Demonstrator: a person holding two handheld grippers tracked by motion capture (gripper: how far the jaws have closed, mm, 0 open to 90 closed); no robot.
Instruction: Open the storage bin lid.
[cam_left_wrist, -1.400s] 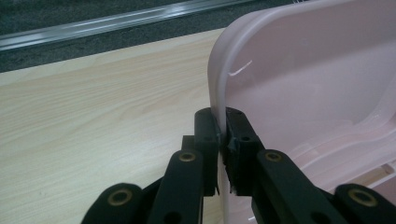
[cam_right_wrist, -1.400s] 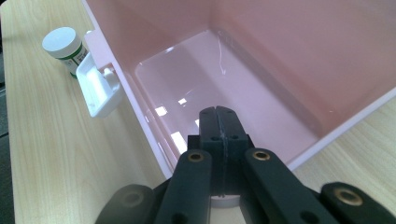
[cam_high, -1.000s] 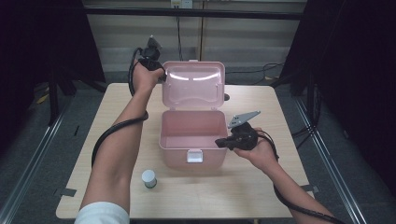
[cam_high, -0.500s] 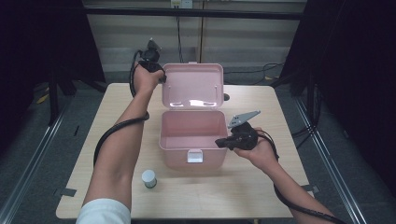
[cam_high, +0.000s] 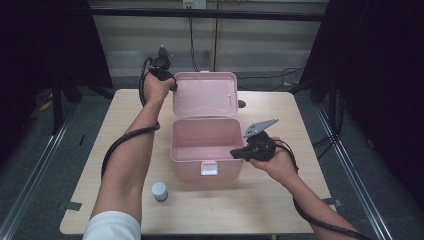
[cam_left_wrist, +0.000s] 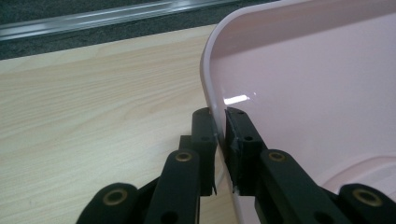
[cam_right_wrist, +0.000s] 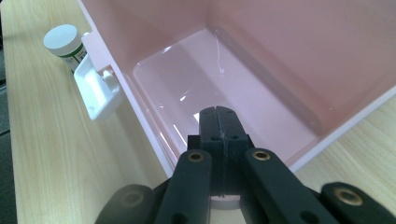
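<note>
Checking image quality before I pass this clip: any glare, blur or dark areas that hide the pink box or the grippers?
High view: table evenly lit, surroundings nearly black, a soft sheen on the lid. Left gripper view: a small bright glare spot on the lid's inside; the left gripper is slightly soft up close. Right gripper view: streaky reflections on the pink box floor; the right gripper and white-capped bottle are clear.

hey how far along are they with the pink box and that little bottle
Done: the pink box is open, its lid standing upright, inside bare. In hand: the left gripper pinches the lid's edge, and the right gripper, jaws together, sits on the box's near rim. Left, probably: the white-capped bottle stands on the table outside the box, likely to go in.
</note>
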